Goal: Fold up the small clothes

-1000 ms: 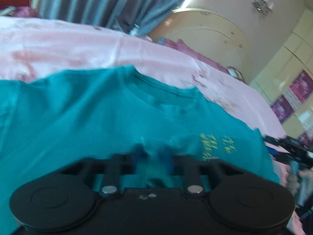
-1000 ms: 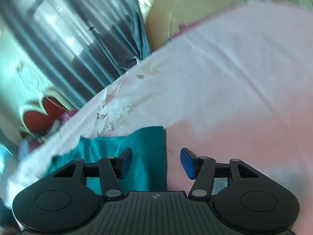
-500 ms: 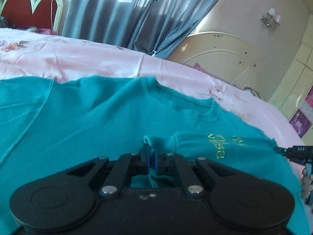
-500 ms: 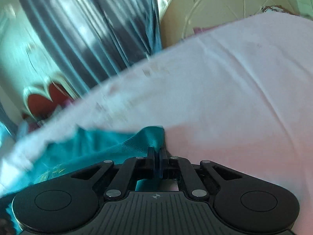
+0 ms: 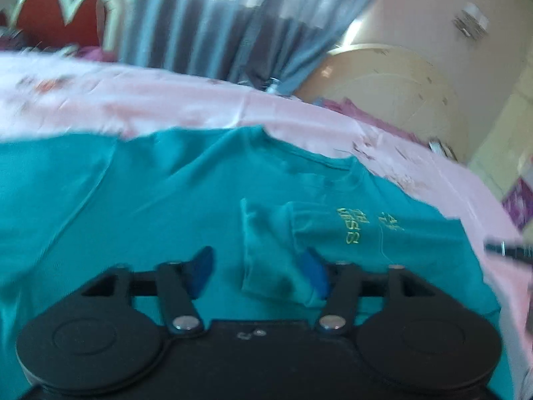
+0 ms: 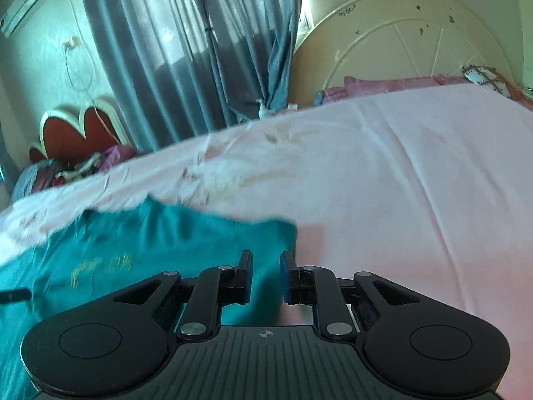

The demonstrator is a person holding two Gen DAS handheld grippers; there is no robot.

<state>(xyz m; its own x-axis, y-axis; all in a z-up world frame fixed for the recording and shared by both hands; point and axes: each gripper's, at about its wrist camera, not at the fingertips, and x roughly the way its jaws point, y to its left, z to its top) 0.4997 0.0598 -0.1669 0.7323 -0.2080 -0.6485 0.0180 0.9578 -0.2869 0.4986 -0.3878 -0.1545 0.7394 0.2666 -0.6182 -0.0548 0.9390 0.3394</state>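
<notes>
A teal T-shirt [image 5: 140,200] with yellow lettering lies spread on the pink bed sheet [image 5: 166,100]. My left gripper [image 5: 258,271] hovers low over its middle, and its jaws are opening. A folded-in flap of the shirt [image 5: 269,253] lies loose between them, close against the right blue pad [image 5: 314,271], and nothing presses on it. In the right wrist view my right gripper [image 6: 266,276] is over the teal shirt's [image 6: 150,243] right edge. Its jaws are opening and stand a little apart, with cloth below the gap and no grip. The right gripper's tip [image 5: 509,250] shows at the left view's edge.
Pink sheet [image 6: 399,183] stretches to the right of the shirt. Grey-blue curtains [image 6: 200,50] and a round cream board [image 6: 399,40] stand behind the bed. A red-and-white headboard [image 6: 76,126] and a pile of clothes [image 6: 83,166] are at the far left.
Both grippers were shut on teal cloth half a second ago and have let go. The left jaws now stand wide, the right only slightly apart. The flap now rests on the shirt.
</notes>
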